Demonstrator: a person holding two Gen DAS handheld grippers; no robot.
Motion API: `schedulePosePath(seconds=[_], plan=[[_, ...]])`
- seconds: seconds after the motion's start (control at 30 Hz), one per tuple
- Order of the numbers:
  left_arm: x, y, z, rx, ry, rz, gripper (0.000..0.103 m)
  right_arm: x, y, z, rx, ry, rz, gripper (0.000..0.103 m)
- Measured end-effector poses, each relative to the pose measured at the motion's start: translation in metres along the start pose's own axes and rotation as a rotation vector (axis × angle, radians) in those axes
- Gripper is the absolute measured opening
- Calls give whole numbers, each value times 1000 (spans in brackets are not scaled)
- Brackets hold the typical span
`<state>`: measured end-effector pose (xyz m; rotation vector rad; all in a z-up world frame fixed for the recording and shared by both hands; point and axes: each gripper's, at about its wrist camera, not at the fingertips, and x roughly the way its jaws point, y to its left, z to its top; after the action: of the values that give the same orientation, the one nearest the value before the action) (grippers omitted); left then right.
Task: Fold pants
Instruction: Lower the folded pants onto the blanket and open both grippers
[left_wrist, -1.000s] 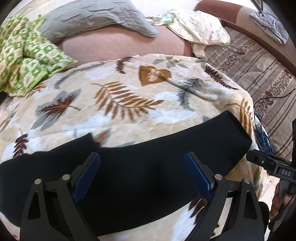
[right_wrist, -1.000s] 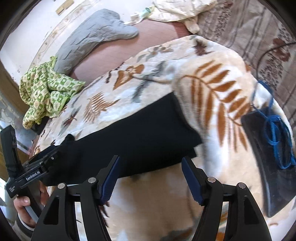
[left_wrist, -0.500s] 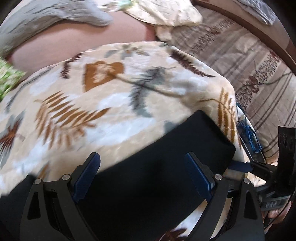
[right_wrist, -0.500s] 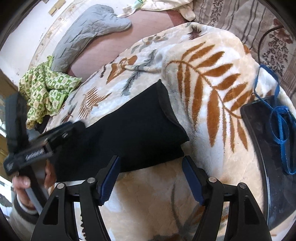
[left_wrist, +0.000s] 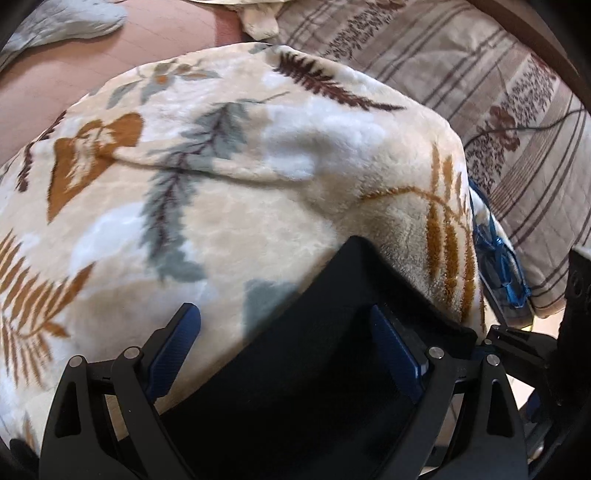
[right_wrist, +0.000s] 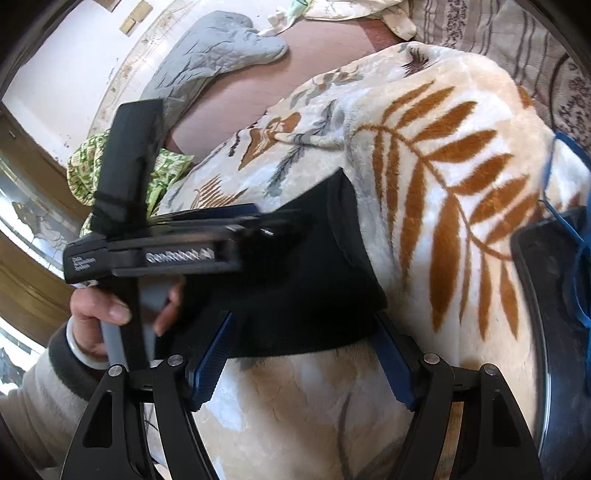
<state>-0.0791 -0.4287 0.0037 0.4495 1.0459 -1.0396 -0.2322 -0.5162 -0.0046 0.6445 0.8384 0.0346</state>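
Black pants (left_wrist: 332, 354) lie flat as a long band on a cream leaf-print blanket (left_wrist: 258, 184). Their right end (right_wrist: 332, 258) stops short of the blanket's edge. My left gripper (left_wrist: 286, 347) hovers open and wide over that end, one finger above the pants and the other above the blanket. In the right wrist view a hand (right_wrist: 110, 310) holds the left gripper (right_wrist: 273, 221) over the pants, blurred. My right gripper (right_wrist: 304, 360) sits at the pants' near edge with its jaws opening. The hem lies between its fingertips, and the pads do not press on it.
A black tray (right_wrist: 535, 295) with a blue cord (left_wrist: 498, 266) lies just right of the blanket. A striped bedsheet (left_wrist: 480, 92) lies beyond. Far back are a grey quilted pad (right_wrist: 221, 48) and a green patterned cloth (right_wrist: 166, 166).
My left gripper swept right along the pants to their right end and tilted further down. My right gripper sank closer to the near hem and its jaws spread a little.
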Motion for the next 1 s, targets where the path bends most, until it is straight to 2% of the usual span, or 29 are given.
schedulePosePath(seconds=[0.03,0.1,0.17,0.23,0.4,0.5,0.67,0.83,0.93,1.0], plan=[[1,-3,0,13,-14,3,93,2,-1,2,-5,-1,6,75],[1,-6,-1,27,-29,-1,91,5,-3,6,-11,-7,2,65],[0,-5,0,20,-34,-8,88,11,-10,12,4,-10,-25,21],[-5,-1,0,3,-31,-17,87,12,-17,13,41,-20,10,18],[-47,26,-8,-98,-68,-10,87,-7,8,14,0,-104,-3,15],[-90,49,-21,-162,-127,10,88,-22,40,19,-61,-155,8,15],[-165,102,-61,-270,-233,74,88,-27,103,29,-188,-172,68,14],[-219,147,-118,-377,-291,152,88,4,173,19,-318,-112,152,14],[-234,163,-153,-418,-305,222,88,39,209,-1,-350,-43,198,14],[-235,172,-172,-455,-300,239,88,70,228,-16,-378,13,201,14]])
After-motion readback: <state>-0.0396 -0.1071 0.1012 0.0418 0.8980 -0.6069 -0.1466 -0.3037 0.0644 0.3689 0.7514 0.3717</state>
